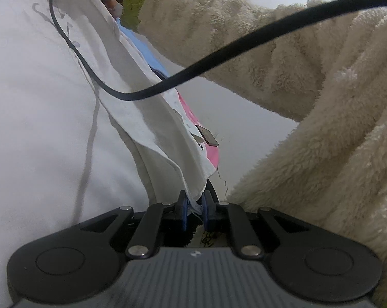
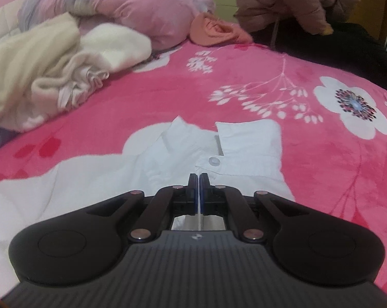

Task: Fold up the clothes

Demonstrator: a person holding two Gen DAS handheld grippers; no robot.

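One white shirt [image 2: 183, 154] lies collar-up on the pink floral bed [image 2: 321, 179], one button showing. The left gripper [image 1: 194, 200] pinches its hem corner in its jaws; the right gripper [image 2: 198, 179] has jaws pressed together over the placket. One cream pile [image 2: 52, 71] lies well apart.

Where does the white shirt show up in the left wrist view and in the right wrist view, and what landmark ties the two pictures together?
Left wrist: the white shirt fills the left half, its edge pinched in the left gripper.
Right wrist: it lies at centre and lower left, collar just beyond the shut right gripper.
Shared landmark: the pink floral bedspread, a sliver beside the shirt's edge in the left view.
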